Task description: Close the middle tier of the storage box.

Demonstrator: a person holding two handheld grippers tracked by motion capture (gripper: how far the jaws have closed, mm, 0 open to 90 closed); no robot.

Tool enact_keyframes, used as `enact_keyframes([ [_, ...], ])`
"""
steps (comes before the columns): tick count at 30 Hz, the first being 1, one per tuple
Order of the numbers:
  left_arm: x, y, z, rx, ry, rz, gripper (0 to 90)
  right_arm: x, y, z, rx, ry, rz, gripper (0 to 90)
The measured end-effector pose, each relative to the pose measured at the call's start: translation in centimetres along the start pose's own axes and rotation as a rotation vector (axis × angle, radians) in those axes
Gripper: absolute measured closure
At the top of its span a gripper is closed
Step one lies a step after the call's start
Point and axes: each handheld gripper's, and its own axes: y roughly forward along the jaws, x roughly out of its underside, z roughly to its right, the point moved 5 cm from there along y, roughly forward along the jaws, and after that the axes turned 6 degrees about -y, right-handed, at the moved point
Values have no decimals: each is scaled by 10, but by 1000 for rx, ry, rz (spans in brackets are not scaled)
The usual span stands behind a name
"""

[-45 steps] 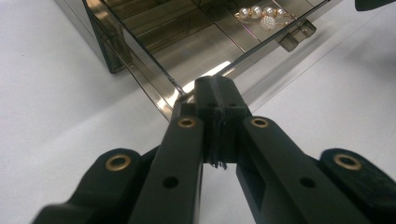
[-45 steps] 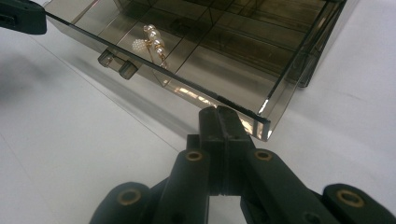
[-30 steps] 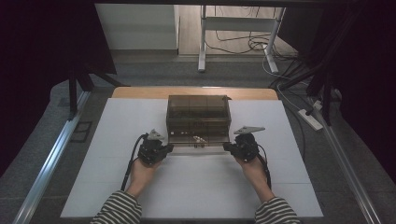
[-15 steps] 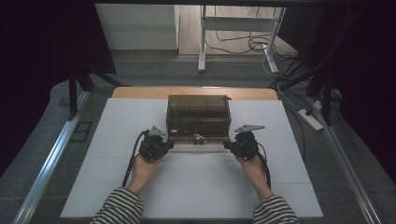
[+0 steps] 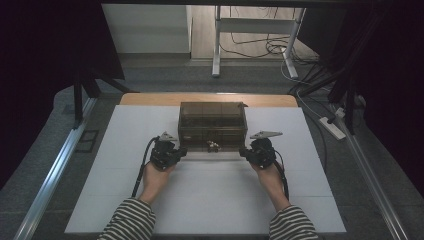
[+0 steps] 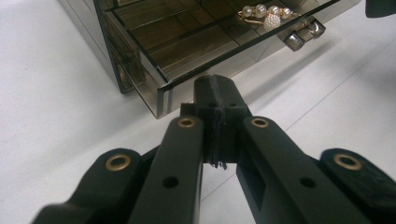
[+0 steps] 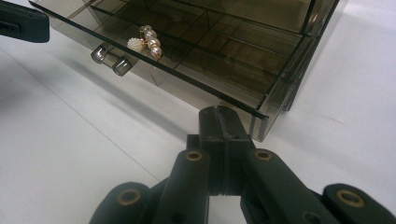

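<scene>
A smoky see-through drawer box (image 5: 212, 117) stands mid-table with its bottom drawer (image 6: 187, 42) pulled partly out. A pearl and gold jewellery piece (image 6: 266, 13) lies in the drawer's front compartment, behind the clear handle (image 6: 303, 33). My left gripper (image 5: 179, 151) is shut with nothing in it, and its tip (image 6: 216, 88) is at the drawer front's left corner. My right gripper (image 5: 245, 152) is also shut and empty, its tip (image 7: 219, 116) at the right corner of the drawer (image 7: 224, 51). From that side the pearls (image 7: 147, 39) and handle (image 7: 109, 59) show too.
The box rests on a white mat (image 5: 120, 200) over a wooden tabletop (image 5: 150, 98). Metal rails run along both sides of the table. Behind it are a desk frame (image 5: 216, 45), cables and a power strip (image 5: 332, 127) on the floor.
Both grippers have edged slightly forward toward the box, staying at the drawer front's two corners.
</scene>
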Motion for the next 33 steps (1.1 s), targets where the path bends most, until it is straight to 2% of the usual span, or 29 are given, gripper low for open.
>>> enact_keyframes([
  [20,-11,5,-2,-23,1,-5,892,-7,7,8,23,7,-23,892],
  [24,-13,7,-4,-32,-4,-8,892,-9,9,11,29,12,-12,891],
  [33,-17,13,-7,-54,-12,-13,892,-10,15,17,37,54,1,891],
])
